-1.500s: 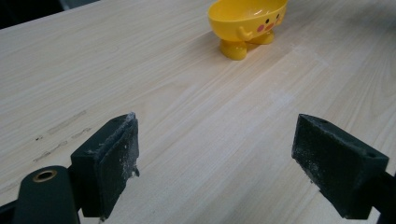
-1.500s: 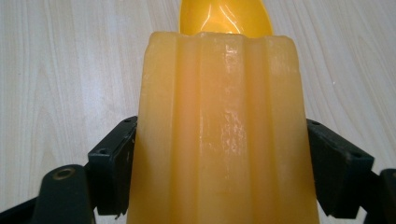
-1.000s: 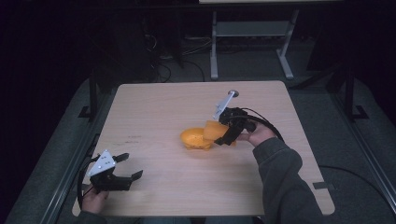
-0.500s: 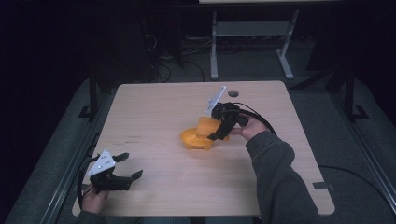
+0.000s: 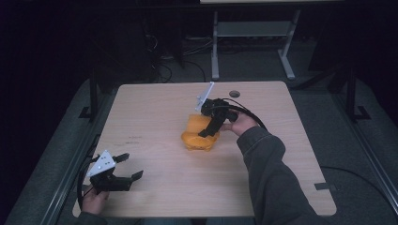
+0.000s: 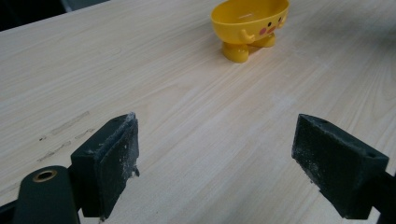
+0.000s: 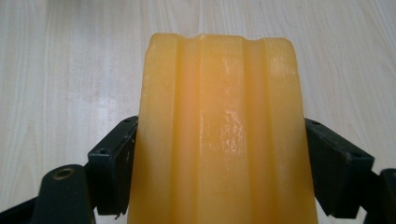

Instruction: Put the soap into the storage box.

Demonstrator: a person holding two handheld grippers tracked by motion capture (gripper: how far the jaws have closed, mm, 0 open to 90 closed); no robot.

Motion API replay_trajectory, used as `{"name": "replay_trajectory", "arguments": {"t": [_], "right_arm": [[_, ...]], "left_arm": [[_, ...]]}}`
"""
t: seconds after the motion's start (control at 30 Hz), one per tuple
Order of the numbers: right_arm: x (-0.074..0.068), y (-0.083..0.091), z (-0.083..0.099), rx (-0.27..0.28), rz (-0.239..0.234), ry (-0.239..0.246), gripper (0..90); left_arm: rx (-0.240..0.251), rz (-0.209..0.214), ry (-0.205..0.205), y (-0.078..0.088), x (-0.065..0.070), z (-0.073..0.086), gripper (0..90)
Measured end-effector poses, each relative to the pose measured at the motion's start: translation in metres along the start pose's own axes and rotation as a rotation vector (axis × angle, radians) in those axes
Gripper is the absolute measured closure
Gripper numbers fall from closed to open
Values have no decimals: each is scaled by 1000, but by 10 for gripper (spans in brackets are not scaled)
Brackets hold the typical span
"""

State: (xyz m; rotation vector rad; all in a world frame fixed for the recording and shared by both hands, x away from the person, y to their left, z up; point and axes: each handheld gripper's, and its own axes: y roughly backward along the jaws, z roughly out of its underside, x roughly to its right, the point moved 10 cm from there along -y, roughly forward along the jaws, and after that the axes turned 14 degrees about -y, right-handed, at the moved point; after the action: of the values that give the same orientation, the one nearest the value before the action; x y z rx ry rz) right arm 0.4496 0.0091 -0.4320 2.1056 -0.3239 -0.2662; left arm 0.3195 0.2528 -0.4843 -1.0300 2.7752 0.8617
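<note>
right gripper [image 5: 209,130] has its jaws clamped on a ribbed orange bar [image 7: 219,135], holding it right over the yellow bowl [image 5: 199,139] mid-table. left gripper [image 5: 126,168] sits gaping wide near the table's [image 5: 155,108] front-left corner, gripping nothing.

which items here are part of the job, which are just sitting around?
In the job:
- ribbed yellow-orange soap-like bar, clamped in the right tool
- yellow plastic cartoon-face footed dish

Just about:
- left tool, open, idle near the table's corner
- grey metal stand behind the light wooden table
</note>
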Motion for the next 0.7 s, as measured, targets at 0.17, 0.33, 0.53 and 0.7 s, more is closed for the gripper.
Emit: {"name": "replay_trajectory", "arguments": {"t": [0.17,0.33,0.53,0.7], "right_arm": [[-1,-10,-1,-12,-5,8,204],[-1,-16,-1,-13,-18,4,204],[1,-24,1,-21,-31,-4,203],[1,-30,3,-32,-42,-6,203]], "left_arm": [[1,0,4,0,0,0,143],[-2,-1,3,1,0,0,143],[-2,0,4,1,0,0,143],[-4,-1,3,1,-1,0,143]]}}
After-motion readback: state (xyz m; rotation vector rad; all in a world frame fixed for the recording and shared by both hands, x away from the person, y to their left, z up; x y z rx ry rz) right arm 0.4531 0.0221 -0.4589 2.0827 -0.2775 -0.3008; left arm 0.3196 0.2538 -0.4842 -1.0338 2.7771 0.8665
